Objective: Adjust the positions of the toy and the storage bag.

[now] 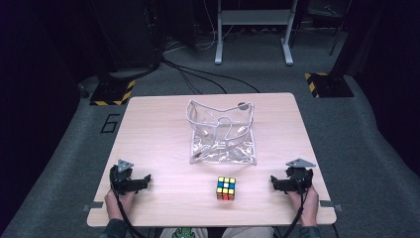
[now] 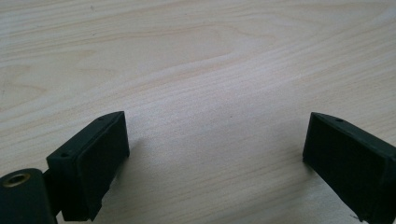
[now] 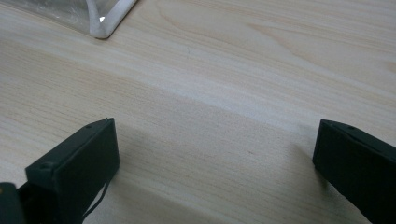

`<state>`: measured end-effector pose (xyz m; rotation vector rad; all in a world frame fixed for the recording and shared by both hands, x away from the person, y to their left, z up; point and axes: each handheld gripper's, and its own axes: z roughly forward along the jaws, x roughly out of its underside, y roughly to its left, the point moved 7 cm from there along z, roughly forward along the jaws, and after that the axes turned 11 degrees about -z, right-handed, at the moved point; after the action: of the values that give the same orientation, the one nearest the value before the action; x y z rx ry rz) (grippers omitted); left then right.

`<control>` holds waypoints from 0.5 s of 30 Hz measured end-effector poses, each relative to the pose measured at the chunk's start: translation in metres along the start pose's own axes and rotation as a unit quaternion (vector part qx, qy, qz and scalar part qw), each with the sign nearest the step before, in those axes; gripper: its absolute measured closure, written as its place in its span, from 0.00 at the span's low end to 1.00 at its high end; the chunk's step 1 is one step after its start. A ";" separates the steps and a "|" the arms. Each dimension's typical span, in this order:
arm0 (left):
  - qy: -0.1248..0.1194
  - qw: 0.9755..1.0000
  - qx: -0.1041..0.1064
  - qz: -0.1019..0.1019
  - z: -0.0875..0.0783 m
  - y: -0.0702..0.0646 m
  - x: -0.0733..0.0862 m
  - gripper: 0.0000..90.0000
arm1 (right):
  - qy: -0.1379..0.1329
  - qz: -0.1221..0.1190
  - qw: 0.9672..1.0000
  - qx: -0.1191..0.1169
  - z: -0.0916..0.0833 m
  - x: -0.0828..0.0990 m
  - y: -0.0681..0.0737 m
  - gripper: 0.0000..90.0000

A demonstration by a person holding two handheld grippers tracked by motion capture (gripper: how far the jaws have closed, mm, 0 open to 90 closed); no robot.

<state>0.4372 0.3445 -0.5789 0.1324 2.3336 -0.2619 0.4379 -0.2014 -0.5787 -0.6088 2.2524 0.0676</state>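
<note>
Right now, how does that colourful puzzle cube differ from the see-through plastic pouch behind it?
The small multicoloured puzzle cube is solid and opaque, with squares of yellow, blue, red and orange; the clear plastic pouch with white edging is transparent, so the wood shows through it. The cube is compact and sharp-edged; the pouch is much larger, soft and crumpled, gaping open. The cube sits nearer the person, the pouch farther back. Both rest untouched on the light wooden table.

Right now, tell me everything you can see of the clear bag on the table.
The clear bag looks like see-through plastic with white edging. It sits mid-table, beyond the puzzle cube, its top gaping open. Something thin and pale lies inside, too small to identify. Its base rests on the table. One white corner appears in the right gripper view. Nothing else touches it.
</note>
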 end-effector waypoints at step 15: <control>0.000 1.000 0.000 0.000 0.000 0.000 0.000 0.07 | 0.000 -0.005 1.000 -0.008 0.000 -0.001 0.001 0.00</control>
<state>0.4369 0.3442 -0.5789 0.1323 2.3342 -0.2612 0.4382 -0.1998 -0.5785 -0.6283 2.2498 0.0796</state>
